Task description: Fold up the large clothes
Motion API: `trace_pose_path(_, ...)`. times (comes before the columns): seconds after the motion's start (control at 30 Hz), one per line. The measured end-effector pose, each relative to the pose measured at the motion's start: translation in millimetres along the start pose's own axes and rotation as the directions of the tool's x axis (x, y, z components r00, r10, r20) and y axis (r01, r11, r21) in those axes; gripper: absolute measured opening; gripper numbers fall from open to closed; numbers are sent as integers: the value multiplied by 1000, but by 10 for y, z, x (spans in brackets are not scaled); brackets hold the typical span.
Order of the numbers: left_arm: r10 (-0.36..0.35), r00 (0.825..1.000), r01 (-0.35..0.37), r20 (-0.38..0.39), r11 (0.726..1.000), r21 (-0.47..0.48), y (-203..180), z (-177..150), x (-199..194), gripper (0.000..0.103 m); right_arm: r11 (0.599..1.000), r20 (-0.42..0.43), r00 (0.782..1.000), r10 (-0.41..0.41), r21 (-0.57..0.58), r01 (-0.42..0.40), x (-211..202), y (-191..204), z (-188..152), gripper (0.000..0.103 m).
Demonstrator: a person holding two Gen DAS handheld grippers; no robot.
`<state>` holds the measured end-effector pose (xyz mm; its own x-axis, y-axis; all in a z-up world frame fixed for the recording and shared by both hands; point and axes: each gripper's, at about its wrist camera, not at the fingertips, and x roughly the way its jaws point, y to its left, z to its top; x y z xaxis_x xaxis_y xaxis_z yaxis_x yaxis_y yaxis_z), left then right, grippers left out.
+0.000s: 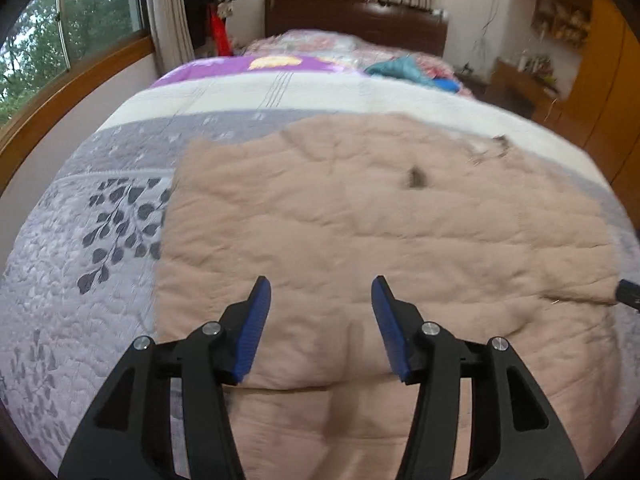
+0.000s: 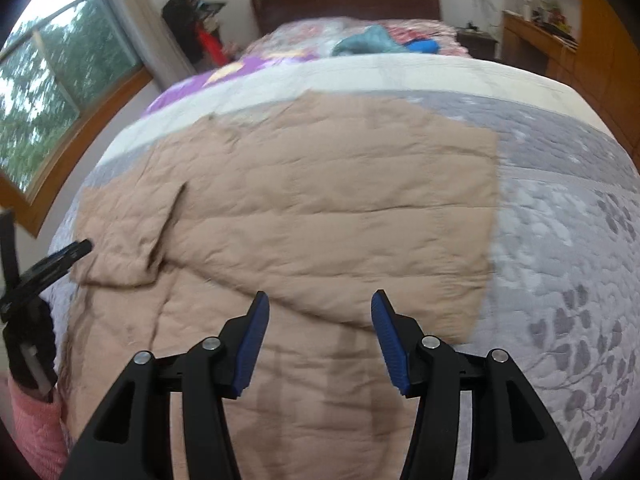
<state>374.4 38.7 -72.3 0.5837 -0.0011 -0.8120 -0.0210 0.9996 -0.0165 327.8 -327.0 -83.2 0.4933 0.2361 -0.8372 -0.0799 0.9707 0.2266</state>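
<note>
A large beige quilted coat (image 1: 360,216) lies flat on the bed, partly folded, and also shows in the right wrist view (image 2: 320,208). My left gripper (image 1: 321,292) is open and empty, hovering over the coat's near left part. My right gripper (image 2: 320,306) is open and empty, hovering over the coat's near edge. A folded sleeve (image 2: 132,240) lies across the coat's left side, with the left gripper (image 2: 60,264) beside its cuff. The right gripper's tip (image 1: 628,292) shows at the coat's right edge in the left wrist view.
The bed carries a grey leaf-pattern quilt (image 1: 80,260). Bedding and a teal garment (image 1: 404,68) are piled near the dark headboard (image 1: 352,16). A window (image 1: 72,32) is at the left. Wooden cabinets (image 2: 600,64) stand at the right.
</note>
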Motion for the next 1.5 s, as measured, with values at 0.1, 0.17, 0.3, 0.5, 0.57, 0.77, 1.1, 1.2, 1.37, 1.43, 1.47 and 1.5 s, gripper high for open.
trace_pose_path(0.1, 12, 999, -11, -49, 1000, 7, 81, -62, 169, 51, 999, -52, 998, -24, -29, 23, 91, 228, 7, 53)
trace_pose_path(0.17, 27, 999, -26, -46, 999, 23, 57, -97, 237, 51, 999, -74, 996, -42, -34, 40, 168, 305, -2, 53)
trace_pose_path(0.3, 25, 999, -24, -21, 999, 38, 42, -151, 241, 51, 999, -156, 987, -41, 6, 42, 481, 297, -53, 54)
trace_pose_path(0.5, -85, 996, 85, -9, 995, -44, 217, -127, 22, 51, 998, -133, 989, -66, -29, 63, 391, 492, -24, 54)
trace_pose_path(0.57, -89, 996, 90, 22, 995, -44, 248, -100, -104, 52, 997, -114, 992, -48, -60, 41, 304, 658, 13, 54)
trace_pose_path(0.77, -93, 993, 102, 78, 986, -131, 610, 5, -326, 53, 992, -136, 988, 74, -90, -87, 414, 1149, 264, 54)
trace_pose_path(1.1, -92, 994, 105, 63, 961, -255, 1117, 28, -190, 53, 982, -215, 960, 179, -22, -187, 941, 1383, 484, 9)
trace_pose_path(1.2, -89, 992, 109, 86, 959, -263, 1164, 40, -256, 53, 972, -178, 956, 232, 14, -233, 750, 1219, 523, 7)
trace_pose_path(1.37, -100, 989, 127, 112, 956, -264, 1159, 60, -331, 53, 980, -56, 978, 201, 7, -201, 246, 894, 634, 7)
trace_pose_path(1.43, -102, 989, 127, 112, 959, -253, 1113, 77, -332, 53, 988, -9, 988, 152, 6, -152, 32, 705, 654, 7)
trace_pose_path(1.47, -103, 989, 127, 109, 962, -243, 1068, 85, -328, 53, 992, 7, 992, 126, 5, -126, -29, 638, 659, 7)
trace_pose_path(1.5, -106, 989, 127, 102, 966, -227, 1001, 102, -315, 53, 996, 26, 996, 91, 8, -91, -105, 547, 661, 7)
